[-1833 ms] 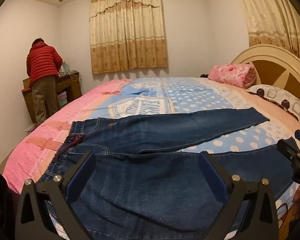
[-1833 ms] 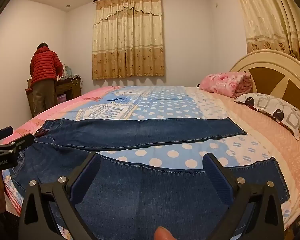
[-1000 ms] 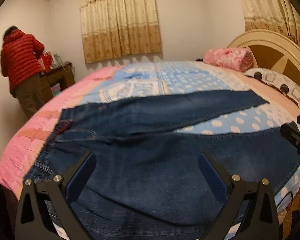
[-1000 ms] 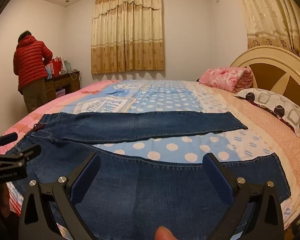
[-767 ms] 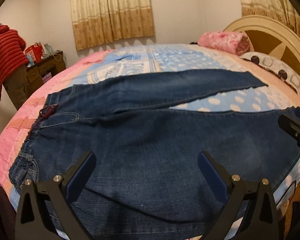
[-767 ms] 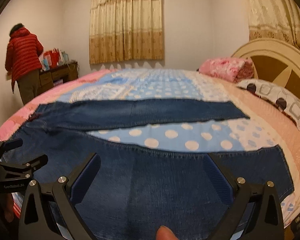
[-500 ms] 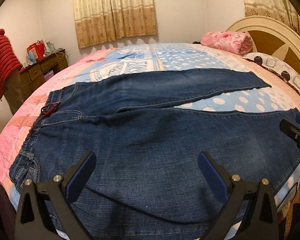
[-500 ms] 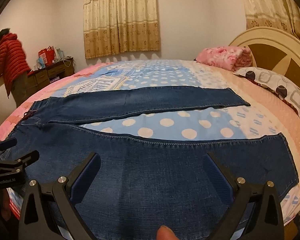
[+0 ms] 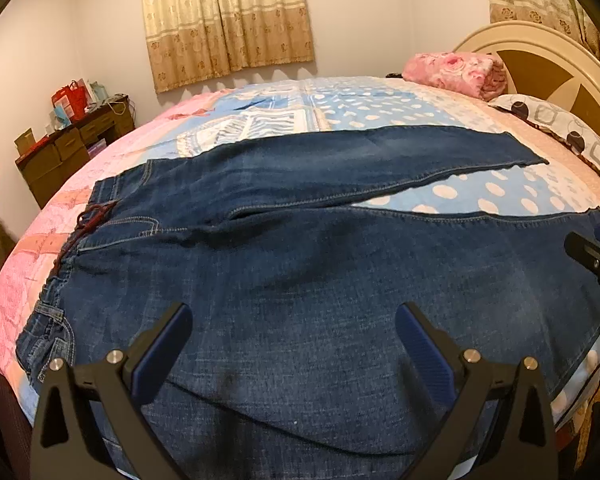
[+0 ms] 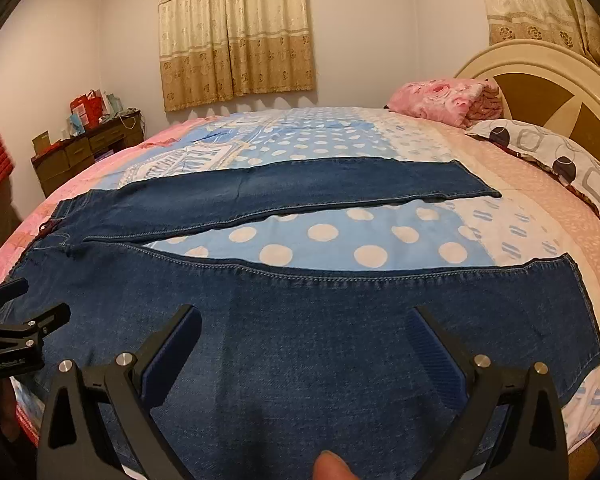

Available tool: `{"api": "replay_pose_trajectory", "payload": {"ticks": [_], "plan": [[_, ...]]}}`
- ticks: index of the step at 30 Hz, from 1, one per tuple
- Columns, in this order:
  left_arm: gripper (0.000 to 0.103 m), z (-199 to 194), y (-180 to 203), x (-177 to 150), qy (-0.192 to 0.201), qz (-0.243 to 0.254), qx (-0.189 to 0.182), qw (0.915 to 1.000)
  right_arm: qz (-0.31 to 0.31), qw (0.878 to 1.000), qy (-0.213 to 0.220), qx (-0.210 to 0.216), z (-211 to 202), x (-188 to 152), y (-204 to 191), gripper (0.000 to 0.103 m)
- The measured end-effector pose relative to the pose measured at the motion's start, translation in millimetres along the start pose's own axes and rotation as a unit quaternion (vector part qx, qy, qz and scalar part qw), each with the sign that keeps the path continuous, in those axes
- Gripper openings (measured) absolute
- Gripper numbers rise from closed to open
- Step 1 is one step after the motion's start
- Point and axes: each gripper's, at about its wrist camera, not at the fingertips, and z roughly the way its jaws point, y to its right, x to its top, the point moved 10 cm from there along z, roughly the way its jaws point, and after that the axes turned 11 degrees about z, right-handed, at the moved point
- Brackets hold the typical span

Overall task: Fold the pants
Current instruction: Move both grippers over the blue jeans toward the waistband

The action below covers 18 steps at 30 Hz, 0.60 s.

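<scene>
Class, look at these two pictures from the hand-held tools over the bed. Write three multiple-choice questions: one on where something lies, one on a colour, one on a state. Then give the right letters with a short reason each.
1. Where does the folded pink blanket lie?
A. on the dresser
B. on the bed by the headboard
C. on the floor

2. What colour are the jeans?
A. dark blue
B. black
C. grey

3. How do the legs of the jeans lie?
A. folded one on the other
B. rolled up
C. spread apart in a V on the bedspread

Answers:
1 B, the blanket sits at the head end next to the pillow.
2 A, the denim is dark blue in both views.
3 C, dotted bedspread shows between the two legs. The left tool and the right tool both hover open above the near leg.
</scene>
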Motion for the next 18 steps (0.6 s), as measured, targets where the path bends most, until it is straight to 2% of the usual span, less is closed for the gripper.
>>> {"api": "replay_pose_trajectory", "payload": {"ticks": [18], "plan": [[0.103,15,-19,36,0.014,-0.002,0.003,0.9999,-0.001,1.000,0.001,-0.020,23,26,17,0.102]]}}
